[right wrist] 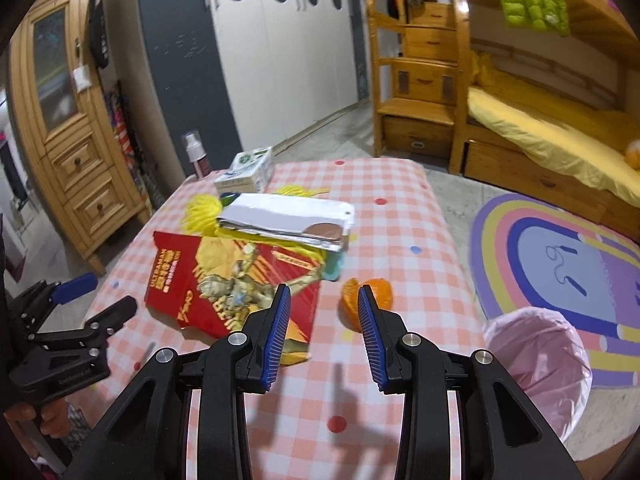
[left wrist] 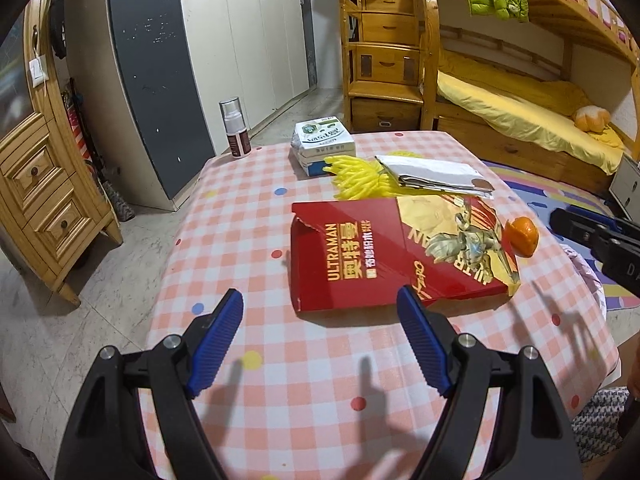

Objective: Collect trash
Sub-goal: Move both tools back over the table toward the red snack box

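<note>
- Left gripper (left wrist: 320, 312) hovers over the table (left wrist: 248, 240), jaws wide and empty, lined up on the near edge of the red box (left wrist: 384, 256), likely its pick
- Right gripper (right wrist: 324, 312), jaws partly apart and empty, points at the orange peel (right wrist: 370, 298) beside the box
- Pink-lined bin (right wrist: 540, 364) waits on the floor, off the table's right edge

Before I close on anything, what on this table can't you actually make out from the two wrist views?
- Orange peel: right wrist view, the right gripper finger covers its edge; contact unclear.
- Red box: left wrist view, a left gripper finger hides its near corner.
- Yellow bundle: mostly under the folded papers and box.
- Pink-lined bin: inside not visible.
- Tissue pack: print blurred.
</note>
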The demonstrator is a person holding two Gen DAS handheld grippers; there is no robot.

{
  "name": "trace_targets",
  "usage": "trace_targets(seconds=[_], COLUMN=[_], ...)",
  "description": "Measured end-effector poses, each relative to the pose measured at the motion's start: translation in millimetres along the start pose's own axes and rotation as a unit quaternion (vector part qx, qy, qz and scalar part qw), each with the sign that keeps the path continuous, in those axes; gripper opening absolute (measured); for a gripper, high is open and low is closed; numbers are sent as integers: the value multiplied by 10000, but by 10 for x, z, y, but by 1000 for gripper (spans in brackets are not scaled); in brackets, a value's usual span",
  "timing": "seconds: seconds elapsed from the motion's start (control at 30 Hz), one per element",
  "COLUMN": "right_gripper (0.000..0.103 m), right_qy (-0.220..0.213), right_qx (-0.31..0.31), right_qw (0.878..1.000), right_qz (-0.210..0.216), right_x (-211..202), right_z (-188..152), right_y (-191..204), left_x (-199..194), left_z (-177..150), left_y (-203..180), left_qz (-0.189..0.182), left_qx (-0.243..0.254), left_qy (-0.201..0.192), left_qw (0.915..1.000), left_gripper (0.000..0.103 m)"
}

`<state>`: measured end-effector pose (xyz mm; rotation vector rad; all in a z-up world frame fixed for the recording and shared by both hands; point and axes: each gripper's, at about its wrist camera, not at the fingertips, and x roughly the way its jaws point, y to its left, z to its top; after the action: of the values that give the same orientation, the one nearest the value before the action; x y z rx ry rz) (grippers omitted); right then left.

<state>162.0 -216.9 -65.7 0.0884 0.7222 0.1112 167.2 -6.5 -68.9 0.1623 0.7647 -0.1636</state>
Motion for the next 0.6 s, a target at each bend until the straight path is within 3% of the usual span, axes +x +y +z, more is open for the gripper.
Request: trace_targets(seconds=[0.17,0.37,0.5,0.6], right_gripper=[25,24,20,20], right_qy=[126,280,344,427], right_qx=[-307,-363,-268,-244], right_qw=[9992,9988,9987,9983], right_qz=[224,188,245,296], right_x=[187,494,636,742], right_z=[109,316,446,519], right_y=[144,184,164,187], left_x=[28,197,307,406], left_z=[-26,-98,-67,-41], left_y=[-70,-139,-53,-13], left_qz=[-162,-307,-392,-270], left_qx=[-3,40,-183,-232], left_qy=[111,480,666,782], left_qw=[9998,9984,9968,9963], left_gripper=[77,77,77,77])
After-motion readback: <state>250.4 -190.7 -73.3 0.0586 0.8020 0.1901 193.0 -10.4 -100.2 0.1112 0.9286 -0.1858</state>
